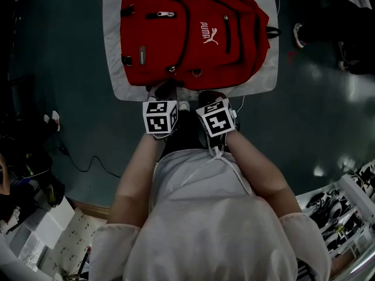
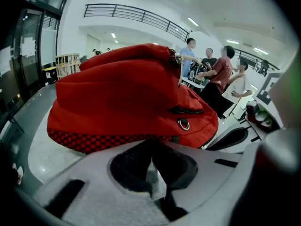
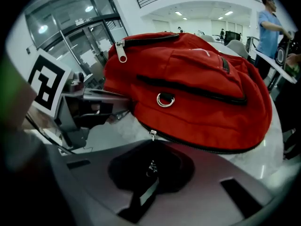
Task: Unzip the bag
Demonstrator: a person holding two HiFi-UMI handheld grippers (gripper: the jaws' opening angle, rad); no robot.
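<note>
A red backpack [image 1: 193,34] lies flat on a white table [image 1: 114,69], its bottom edge toward me. Both grippers sit at that near edge, side by side. My left gripper [image 1: 165,90] has its jaws closed against the bag's checkered bottom rim [image 2: 108,138]; in the left gripper view the black pads [image 2: 129,164] meet right under the fabric. The right gripper view shows that left gripper [image 3: 126,106] pinching the bag's corner. My right gripper [image 1: 210,96] is shut on a small metal zipper pull [image 3: 151,166] that hangs from the slider [image 3: 152,134] of the lower zipper [image 3: 202,147].
Dark green floor surrounds the table. A cable [image 1: 88,165] runs across the floor at left, and white bins of parts [image 1: 345,209] stand at lower right. Several people [image 2: 221,74] stand by desks beyond the bag. Someone's shoe [image 1: 299,34] shows at upper right.
</note>
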